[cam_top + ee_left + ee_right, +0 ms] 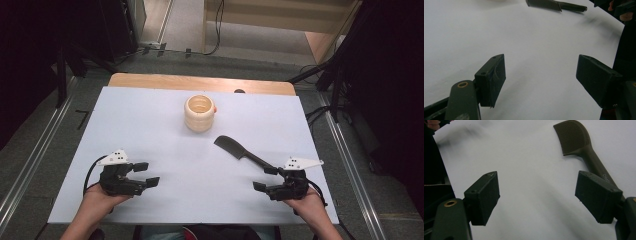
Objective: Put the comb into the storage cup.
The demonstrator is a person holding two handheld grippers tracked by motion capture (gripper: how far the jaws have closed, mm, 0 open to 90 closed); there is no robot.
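Observation:
A black comb [239, 149] lies flat on the white table top [150, 125], right of centre, its handle pointing toward my right gripper [265, 178]. That gripper rests near the front right, open, nothing between its jaws. In the right gripper view the comb [579, 147] runs from the toothed head at upper right down behind the right jaw. A cream ribbed cup [200, 113] stands upright behind the comb. My left gripper [146, 173] sits at the front left, open and empty. The left gripper view shows the comb [554, 5] far off at the top.
A strip of wooden table [200, 82] shows behind the white top. Metal rails [30, 155] run along both sides on the floor. Dark stands and cables stand at the back corners. The person's hands [95, 205] come in from the bottom edge.

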